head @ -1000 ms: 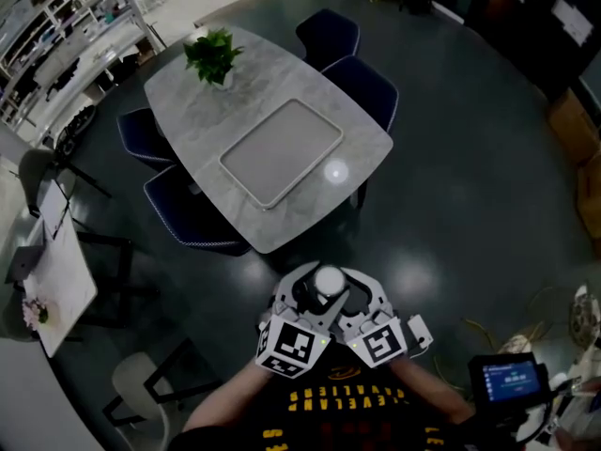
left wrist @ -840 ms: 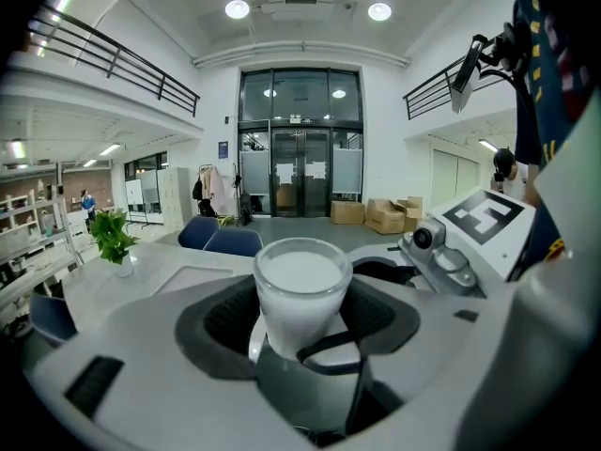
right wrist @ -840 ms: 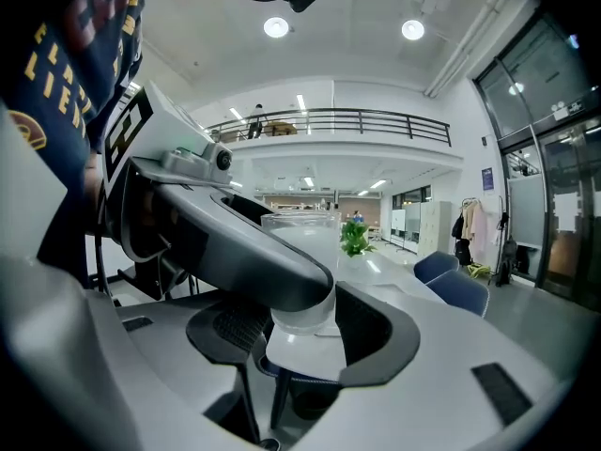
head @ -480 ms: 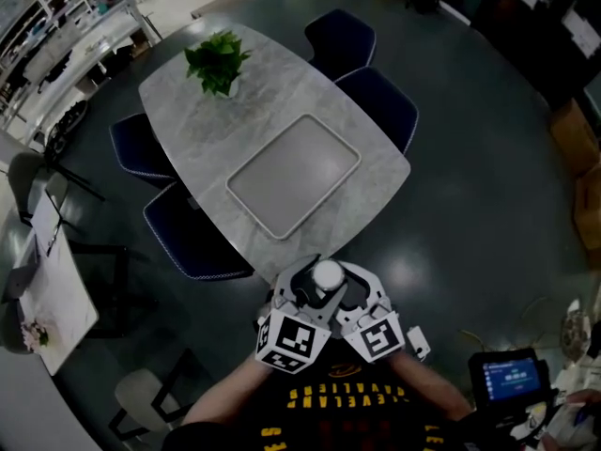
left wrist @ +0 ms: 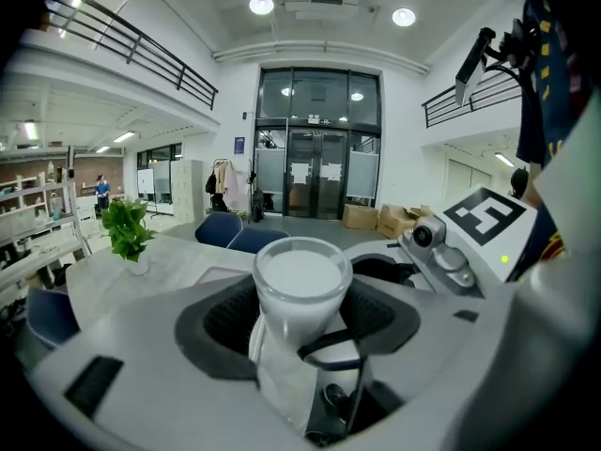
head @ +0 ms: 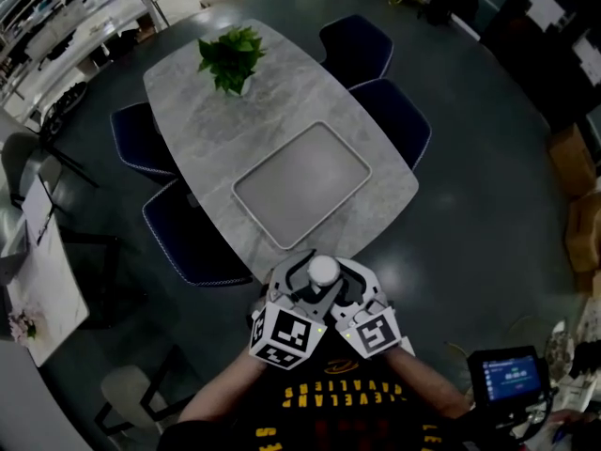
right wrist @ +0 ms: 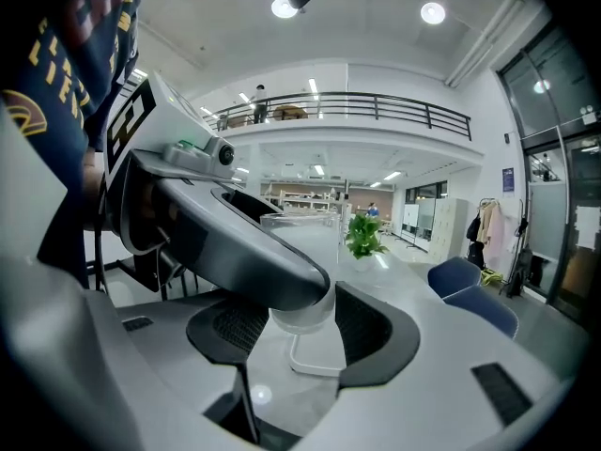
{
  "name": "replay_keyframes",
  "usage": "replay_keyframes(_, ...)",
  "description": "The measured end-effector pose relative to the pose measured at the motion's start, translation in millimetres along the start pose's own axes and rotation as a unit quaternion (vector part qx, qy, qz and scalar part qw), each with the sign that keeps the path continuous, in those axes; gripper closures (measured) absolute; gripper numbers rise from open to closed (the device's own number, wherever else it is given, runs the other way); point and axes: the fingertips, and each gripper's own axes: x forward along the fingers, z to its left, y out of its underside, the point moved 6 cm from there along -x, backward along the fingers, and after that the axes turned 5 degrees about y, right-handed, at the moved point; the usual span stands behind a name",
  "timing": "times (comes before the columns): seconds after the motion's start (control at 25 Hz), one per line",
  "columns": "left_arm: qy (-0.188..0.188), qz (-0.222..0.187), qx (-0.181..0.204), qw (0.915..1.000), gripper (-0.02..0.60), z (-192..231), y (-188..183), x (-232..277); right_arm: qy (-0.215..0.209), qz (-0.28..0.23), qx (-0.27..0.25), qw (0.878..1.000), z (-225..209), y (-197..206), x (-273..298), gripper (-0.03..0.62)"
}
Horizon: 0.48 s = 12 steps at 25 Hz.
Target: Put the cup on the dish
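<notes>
Cup (left wrist: 300,285) — upright, clamped by both left gripper (left wrist: 302,327) and right gripper (right wrist: 302,322) at lower centre, well apart from the dish (head: 300,184) at mid-frame — liable to tip or drop should the two grips pull unevenly.

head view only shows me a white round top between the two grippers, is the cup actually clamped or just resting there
observer: clamped. In the left gripper view the left gripper has its jaws closed on the cup, with the rim sitting just above the pads.
operator: and the right one, is it helping or just close by
observer: the right gripper looks closed on it too, lower down, with its pads against the cup's base and one of the left gripper's jaws crossing in front.
operator: is it tipped at all
observer: not that I can see. Side-on in the right gripper view the cup stands upright, and its wall looks see-through near the rim.
</notes>
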Motion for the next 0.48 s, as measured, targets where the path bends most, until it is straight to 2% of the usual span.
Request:
replay_keyframes(0.12, -0.002, 0.006, -0.008, 0.9999, 0.319, 11, 0, 1, -0.019, -0.009, 0.006, 1.000, -5, -1, 12, 0.365)
replay_keyframes(0.32, -0.021, -0.019, -0.050, 0.9983, 0.319, 39, -11, 3, -0.060, -0.032, 0.012, 0.998, -20, -5, 35, 0.365)
replay_keyframes(0.48, -0.060, 0.001, -0.035, 0.9976, 0.319, 57, -12, 25, -0.090, -0.030, 0.007, 0.995, -42, -3, 60, 0.365)
